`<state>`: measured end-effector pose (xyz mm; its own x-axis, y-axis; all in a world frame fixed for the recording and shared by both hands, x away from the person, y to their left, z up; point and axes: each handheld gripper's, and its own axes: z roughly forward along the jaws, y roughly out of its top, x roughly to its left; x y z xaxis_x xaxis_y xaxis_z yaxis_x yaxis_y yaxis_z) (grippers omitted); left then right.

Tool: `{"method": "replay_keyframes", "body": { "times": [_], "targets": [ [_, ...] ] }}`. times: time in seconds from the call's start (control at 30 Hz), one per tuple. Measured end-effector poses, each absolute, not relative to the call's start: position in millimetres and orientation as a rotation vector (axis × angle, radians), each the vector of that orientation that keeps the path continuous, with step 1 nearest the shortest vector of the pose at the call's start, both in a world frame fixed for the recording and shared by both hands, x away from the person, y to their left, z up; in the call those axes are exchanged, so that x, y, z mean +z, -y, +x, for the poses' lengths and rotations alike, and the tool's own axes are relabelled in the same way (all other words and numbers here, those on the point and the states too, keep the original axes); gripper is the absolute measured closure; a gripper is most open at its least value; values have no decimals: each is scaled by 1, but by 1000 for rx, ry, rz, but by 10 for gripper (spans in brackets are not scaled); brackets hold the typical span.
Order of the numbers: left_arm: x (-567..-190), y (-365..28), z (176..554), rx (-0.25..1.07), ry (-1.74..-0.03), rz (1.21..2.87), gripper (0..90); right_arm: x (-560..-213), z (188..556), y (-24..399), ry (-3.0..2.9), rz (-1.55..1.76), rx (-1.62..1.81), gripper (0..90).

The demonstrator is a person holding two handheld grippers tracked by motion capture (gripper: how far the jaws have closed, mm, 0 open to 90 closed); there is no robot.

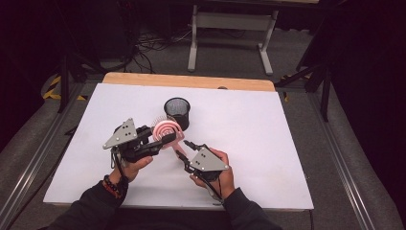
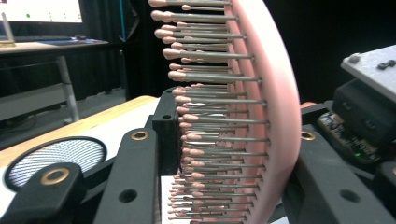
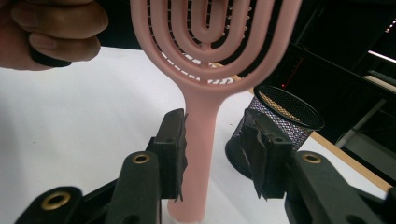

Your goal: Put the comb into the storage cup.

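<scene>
Left hand-held gripper [image 1: 160,140] clamps the pink hairbrush [image 1: 167,129] head mid-worktop [image 1: 268,143], prob. steadying it; right hand-held gripper [image 3: 217,154] is spread around the handle w/o squeezing. Mesh cup [image 1: 177,113] sits just beyond, likely the destination.

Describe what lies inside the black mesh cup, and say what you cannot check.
The mesh cup stands upright behind the pink hairbrush. Nothing sticks out above its rim, and the visible inner wall is bare mesh. Its bottom is hidden by the rim and wall, so small contents cannot be ruled out.
</scene>
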<state>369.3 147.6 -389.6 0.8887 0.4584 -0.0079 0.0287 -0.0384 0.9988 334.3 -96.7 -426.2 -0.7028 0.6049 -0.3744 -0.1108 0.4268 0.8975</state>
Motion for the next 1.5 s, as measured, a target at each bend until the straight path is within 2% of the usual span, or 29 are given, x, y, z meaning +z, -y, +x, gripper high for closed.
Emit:
{"method": "replay_keyframes", "body": {
  "times": [0.37,0.6,0.87,1.5],
  "targets": [
    [-386,-163,373,391,-408,1582,625,-418,336,110,-1948,428,1346,484],
    [-387,-170,374,399,-422,1584,625,-414,338,123,-1915,472,1354,377],
    [-386,-173,375,411,-425,1594,625,-415,337,136,-1878,514,1330,294],
    [-383,-184,377,445,-449,1592,625,-422,328,171,-1820,578,1278,201]
  ]
}}
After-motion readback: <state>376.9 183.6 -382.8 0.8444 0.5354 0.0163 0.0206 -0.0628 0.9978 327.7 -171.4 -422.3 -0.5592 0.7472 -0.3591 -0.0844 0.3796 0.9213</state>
